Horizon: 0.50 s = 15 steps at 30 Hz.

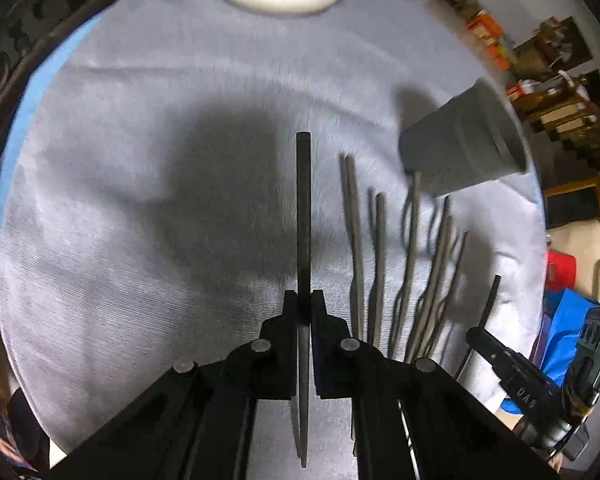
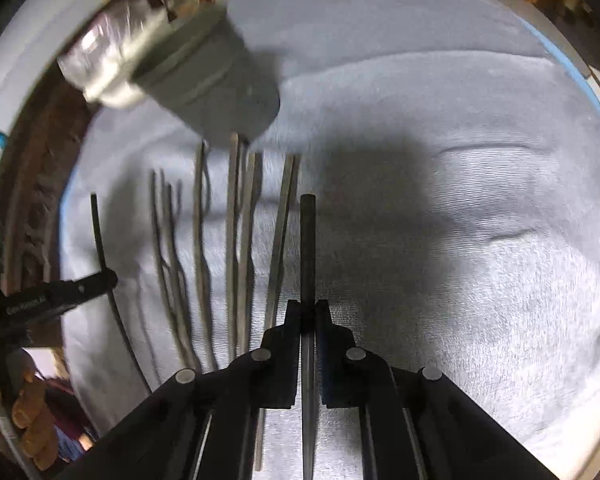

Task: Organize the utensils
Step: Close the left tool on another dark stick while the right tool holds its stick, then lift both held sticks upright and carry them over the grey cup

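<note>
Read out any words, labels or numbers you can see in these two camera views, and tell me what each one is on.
"DAS", or close to it, faint and partly blurred: on the body of the right gripper, seen in the left wrist view.
A short line of small white print on the left gripper, seen in the right wrist view: too blurred to read.
Nothing readable on the gray cup, the utensils or the white cloth.

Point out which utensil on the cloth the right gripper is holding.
The dark-handled utensil, clamped between the right gripper fingers and pointing straight ahead. The other utensils lie loose in a row on the white cloth to its left, near the grey cup.
</note>
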Each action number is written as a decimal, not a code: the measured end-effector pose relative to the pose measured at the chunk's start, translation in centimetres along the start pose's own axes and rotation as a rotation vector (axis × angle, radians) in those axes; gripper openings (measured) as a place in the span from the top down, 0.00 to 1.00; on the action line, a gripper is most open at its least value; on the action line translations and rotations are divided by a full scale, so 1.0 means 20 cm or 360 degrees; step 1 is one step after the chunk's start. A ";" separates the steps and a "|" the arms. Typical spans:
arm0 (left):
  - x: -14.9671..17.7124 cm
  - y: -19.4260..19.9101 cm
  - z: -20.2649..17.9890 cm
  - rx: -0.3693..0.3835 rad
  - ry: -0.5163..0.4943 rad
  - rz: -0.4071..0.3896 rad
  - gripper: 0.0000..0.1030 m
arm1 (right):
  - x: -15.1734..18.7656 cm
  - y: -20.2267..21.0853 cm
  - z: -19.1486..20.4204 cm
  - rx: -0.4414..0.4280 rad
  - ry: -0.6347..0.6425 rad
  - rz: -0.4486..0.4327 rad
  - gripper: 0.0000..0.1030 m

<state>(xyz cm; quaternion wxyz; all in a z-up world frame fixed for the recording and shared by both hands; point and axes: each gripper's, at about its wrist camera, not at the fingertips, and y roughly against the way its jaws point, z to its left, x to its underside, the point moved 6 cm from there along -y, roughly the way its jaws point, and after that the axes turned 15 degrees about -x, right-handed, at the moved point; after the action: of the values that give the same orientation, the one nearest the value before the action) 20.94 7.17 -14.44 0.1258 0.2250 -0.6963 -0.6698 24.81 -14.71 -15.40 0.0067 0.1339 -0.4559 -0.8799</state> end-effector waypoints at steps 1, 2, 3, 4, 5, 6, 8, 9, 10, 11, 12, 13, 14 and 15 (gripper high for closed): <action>0.00 0.03 0.01 0.0027 0.0001 -0.0035 0.95 | 0.00 0.04 0.00 -0.0028 -0.0008 -0.0044 0.92; 0.01 0.06 0.02 0.0025 0.0004 -0.0066 0.95 | 0.01 0.08 -0.01 -0.0065 -0.0021 -0.0085 0.92; 0.00 0.08 0.02 0.0033 0.0007 -0.0089 0.95 | 0.02 0.14 -0.02 -0.0091 -0.0031 -0.0124 0.92; 0.00 0.11 0.02 0.0053 0.0008 -0.0116 0.95 | 0.01 0.18 -0.02 -0.0116 -0.0039 -0.0166 0.92; 0.00 0.14 0.04 0.0063 0.0009 -0.0146 0.95 | 0.01 0.22 -0.03 -0.0142 -0.0049 -0.0208 0.92; -0.01 0.16 0.04 0.0058 0.0012 -0.0173 0.95 | 0.01 0.23 -0.03 -0.0158 -0.0053 -0.0232 0.92; 0.01 0.20 0.04 0.0117 0.0020 -0.0219 0.95 | 0.00 0.27 -0.03 -0.0193 -0.0068 -0.0296 0.92; 0.02 0.22 0.04 0.0126 0.0021 -0.0238 0.95 | 0.00 0.29 -0.03 -0.0209 -0.0076 -0.0322 0.92; 0.01 0.25 0.04 0.0125 0.0025 -0.0263 0.95 | -0.01 0.32 -0.05 -0.0224 -0.0086 -0.0346 0.92; 0.00 0.27 0.05 0.0145 0.0034 -0.0297 0.95 | -0.03 0.34 -0.06 -0.0247 -0.0098 -0.0381 0.92; -0.01 0.31 0.06 0.0168 0.0043 -0.0319 0.95 | -0.03 0.40 -0.08 -0.0260 -0.0106 -0.0412 0.92; -0.02 0.33 0.06 0.0185 0.0059 -0.0346 0.95 | -0.04 0.43 -0.08 -0.0272 -0.0111 -0.0449 0.92; -0.04 0.37 0.06 0.0203 0.0086 -0.0385 0.95 | -0.05 0.46 -0.08 -0.0293 -0.0113 -0.0486 0.92; -0.06 0.40 0.07 0.0226 0.0102 -0.0412 0.95 | -0.08 0.49 -0.07 -0.0319 -0.0117 -0.0536 0.92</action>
<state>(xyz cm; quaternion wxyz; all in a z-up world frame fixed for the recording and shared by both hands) 20.22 8.96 -6.38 0.0443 0.3426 -0.7027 -0.6219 25.61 -21.40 -7.94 -0.1441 0.1748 -0.3371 -0.9138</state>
